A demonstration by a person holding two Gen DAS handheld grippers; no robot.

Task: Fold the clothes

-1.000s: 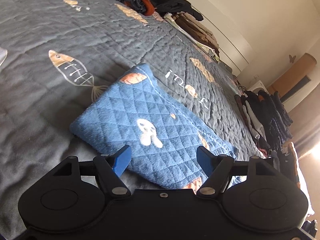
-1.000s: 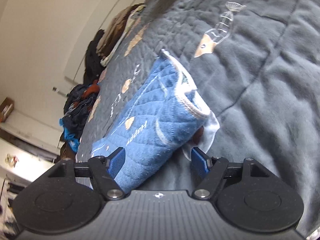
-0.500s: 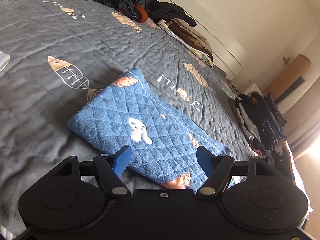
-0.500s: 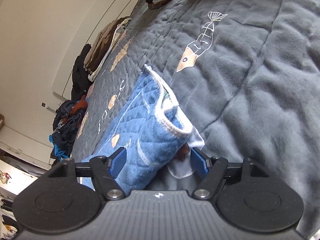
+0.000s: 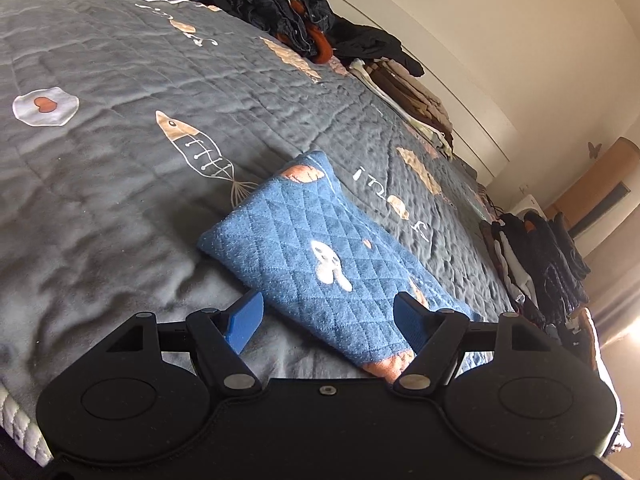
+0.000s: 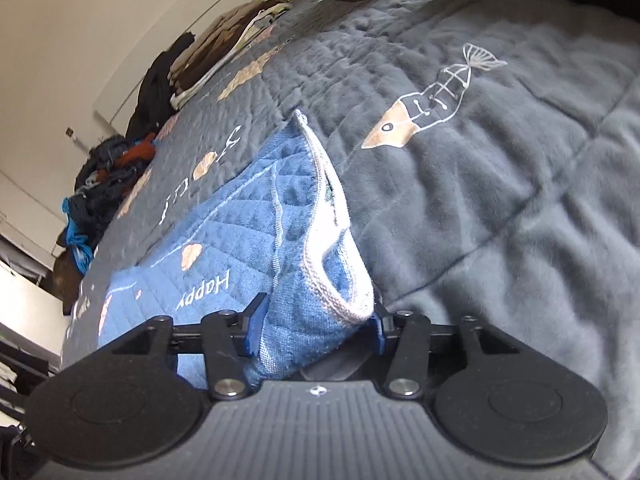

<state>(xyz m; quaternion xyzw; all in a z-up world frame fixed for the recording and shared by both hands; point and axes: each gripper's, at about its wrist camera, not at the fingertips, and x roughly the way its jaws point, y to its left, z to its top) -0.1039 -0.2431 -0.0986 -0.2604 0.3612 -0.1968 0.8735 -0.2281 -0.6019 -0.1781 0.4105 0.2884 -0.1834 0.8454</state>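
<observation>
A folded blue quilted garment (image 5: 312, 248) with small cartoon prints lies on the grey bedspread (image 5: 100, 184). My left gripper (image 5: 328, 316) is open at its near edge. The cloth sits between the fingers, nearer the right one, and the pads do not press on it. In the right wrist view the same garment (image 6: 240, 220) shows its white-trimmed end, bunched and lifted. My right gripper (image 6: 316, 328) is closing on that end, with both blue pads against the cloth.
A dark heap of loose clothes (image 5: 288, 8) and a brown folded stack (image 5: 408, 92) line the far side of the bed by the wall. A dark stack (image 5: 540, 256) sits at the right edge. The mattress edge (image 5: 20, 424) shows at lower left.
The right jaws have narrowed onto the garment's trimmed end, which now bulges between them. The left gripper has slid left along the near edge, still open.
</observation>
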